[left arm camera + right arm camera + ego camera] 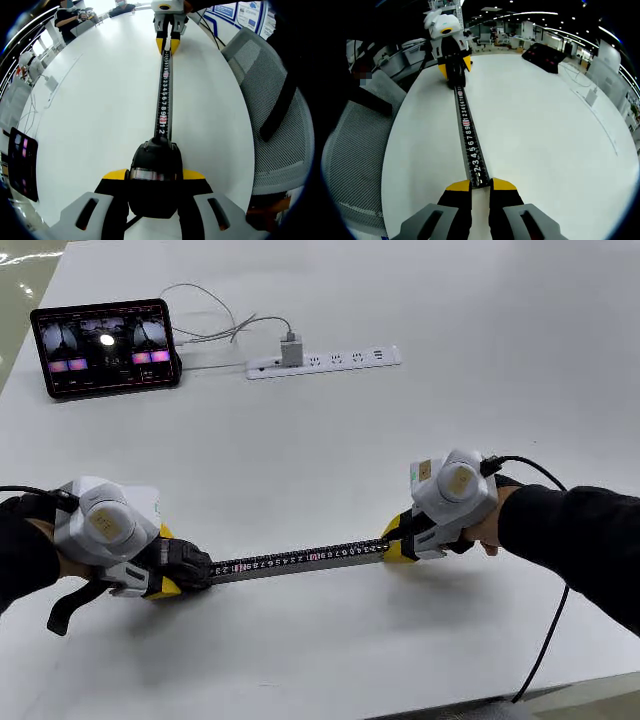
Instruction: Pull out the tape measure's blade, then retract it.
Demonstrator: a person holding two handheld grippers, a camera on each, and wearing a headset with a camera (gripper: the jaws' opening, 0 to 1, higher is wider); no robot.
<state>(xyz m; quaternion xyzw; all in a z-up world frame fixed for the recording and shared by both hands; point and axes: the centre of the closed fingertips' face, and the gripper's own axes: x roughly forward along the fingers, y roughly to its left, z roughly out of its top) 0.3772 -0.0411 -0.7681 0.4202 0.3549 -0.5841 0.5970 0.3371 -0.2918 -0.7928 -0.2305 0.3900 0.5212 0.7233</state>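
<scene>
My left gripper (183, 568) clamps the black tape measure case (155, 182) at 8 o'clock on the white table (330, 460). The blade (300, 560) lies flat from it toward 3 o'clock, its tip pinched by my right gripper (393, 540). Farther off, a power strip (325, 360) lies at 12 o'clock and a lit tablet (105, 345) at 10.
</scene>
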